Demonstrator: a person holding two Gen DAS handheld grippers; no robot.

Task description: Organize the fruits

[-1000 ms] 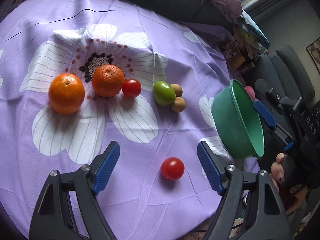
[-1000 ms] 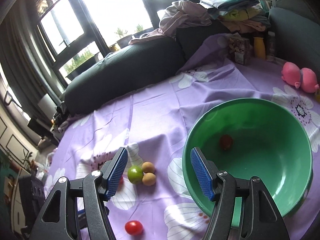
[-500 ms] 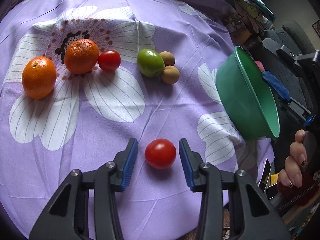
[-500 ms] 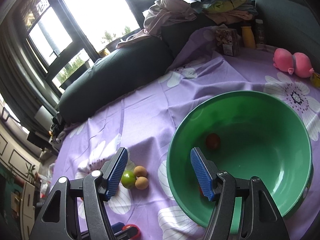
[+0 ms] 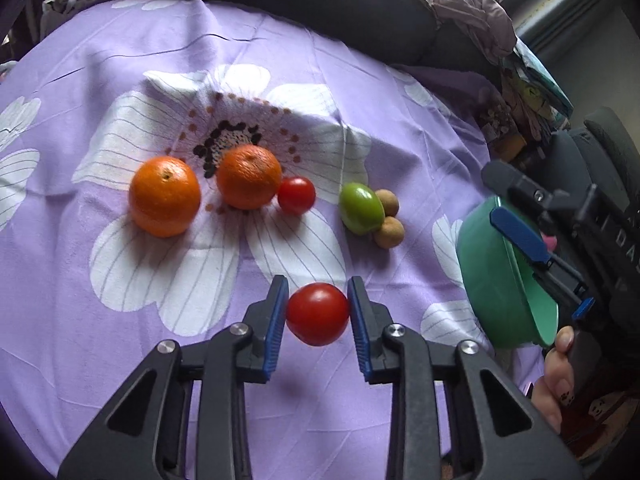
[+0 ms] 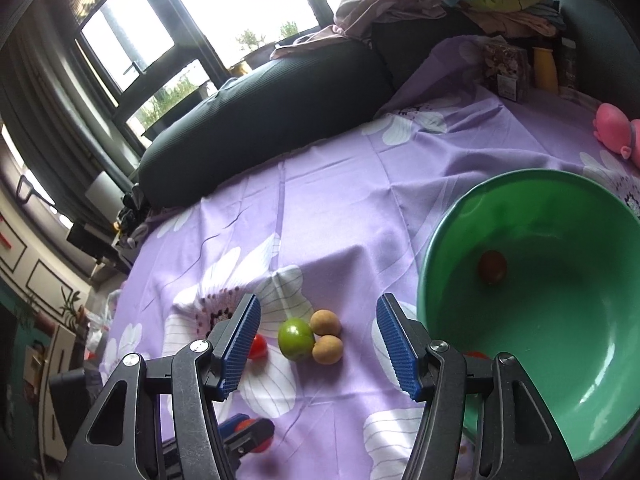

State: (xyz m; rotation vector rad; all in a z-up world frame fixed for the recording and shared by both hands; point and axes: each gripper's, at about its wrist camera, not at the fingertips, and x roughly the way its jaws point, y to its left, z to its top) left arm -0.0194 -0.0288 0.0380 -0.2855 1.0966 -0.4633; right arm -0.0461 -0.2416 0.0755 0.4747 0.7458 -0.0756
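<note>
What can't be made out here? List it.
1. Left wrist view: green bowl interior, hidden by its own wall.
2. Right wrist view: reddish fruit in bowl, too blurred to identify.
3. Right wrist view: held tomato, mostly hidden by left gripper.

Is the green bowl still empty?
No, the green bowl already has one small reddish fruit lying inside it, seen from the right wrist.
</note>
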